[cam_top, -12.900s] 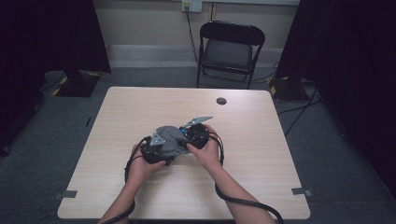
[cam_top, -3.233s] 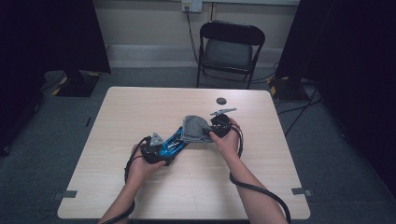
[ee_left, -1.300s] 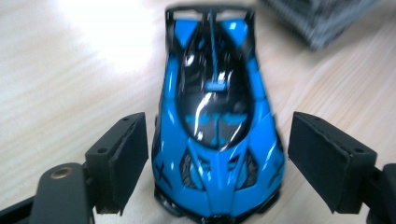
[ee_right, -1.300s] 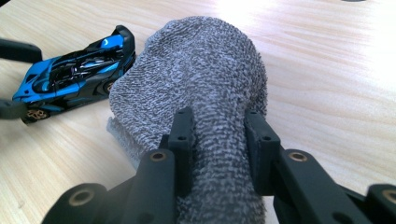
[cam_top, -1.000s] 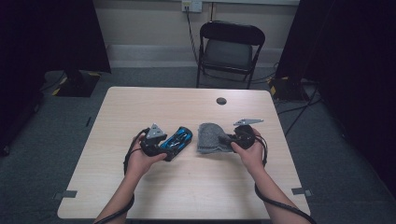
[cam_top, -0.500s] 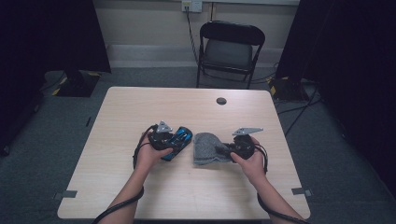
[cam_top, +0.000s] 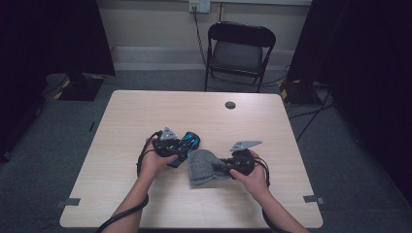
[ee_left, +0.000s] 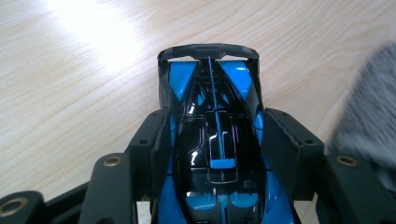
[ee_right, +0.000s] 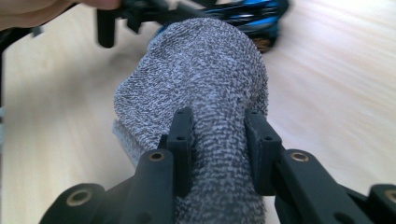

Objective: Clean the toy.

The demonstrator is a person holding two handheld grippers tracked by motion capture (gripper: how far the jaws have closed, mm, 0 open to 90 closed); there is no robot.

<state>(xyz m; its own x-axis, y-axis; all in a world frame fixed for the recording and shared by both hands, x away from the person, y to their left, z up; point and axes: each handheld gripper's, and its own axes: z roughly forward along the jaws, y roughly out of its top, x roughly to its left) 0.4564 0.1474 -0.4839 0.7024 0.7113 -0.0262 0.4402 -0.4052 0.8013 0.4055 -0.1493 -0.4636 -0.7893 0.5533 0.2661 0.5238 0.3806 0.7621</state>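
Gripping a blue toy car [ee_left: 215, 154], left tongs [ee_left: 217, 154]; right tongs [ee_right: 219, 140] pinch what looks like a grey sock [ee_right: 205, 84].

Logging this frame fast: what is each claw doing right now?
Left claw: closed on the blue and black toy car.
Right claw: closed on the grey knit cloth.

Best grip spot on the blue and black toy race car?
Across the mid-body of the blue and black toy race car, coming from its rear along its length. The flanks there are flat and near-parallel, and the left gripper already clamps them; nose and wing are thinner.
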